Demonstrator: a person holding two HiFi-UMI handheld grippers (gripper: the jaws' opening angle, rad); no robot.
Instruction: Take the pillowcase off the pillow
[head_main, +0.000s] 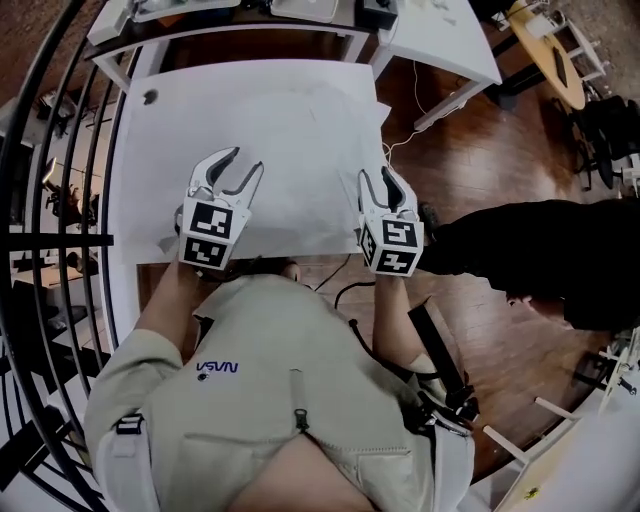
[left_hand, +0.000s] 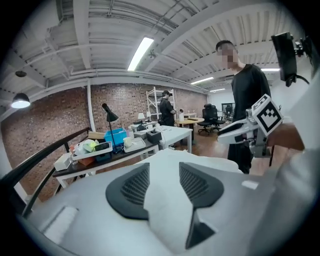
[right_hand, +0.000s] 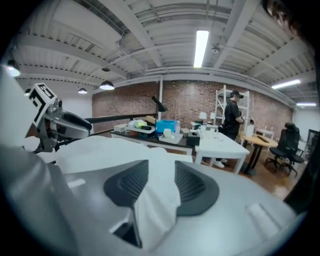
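Observation:
A white pillowcase (head_main: 280, 130) lies spread flat over the white table (head_main: 127, 150); I cannot make out a pillow in it. My left gripper (head_main: 248, 162) is at the cloth's near left edge, and its jaws stand apart. In the left gripper view a strip of the white cloth (left_hand: 167, 200) runs loosely between the dark pads (left_hand: 132, 187). My right gripper (head_main: 377, 176) is at the near right corner. The right gripper view shows a fold of cloth (right_hand: 157, 200) hanging between its parted pads (right_hand: 192, 185).
White desks (head_main: 430, 40) with clutter stand beyond the table. A black railing (head_main: 40, 150) runs along the left. A person in black (head_main: 540, 245) stands on the wooden floor at the right, close to my right gripper. Cables (head_main: 345, 285) trail below the table's near edge.

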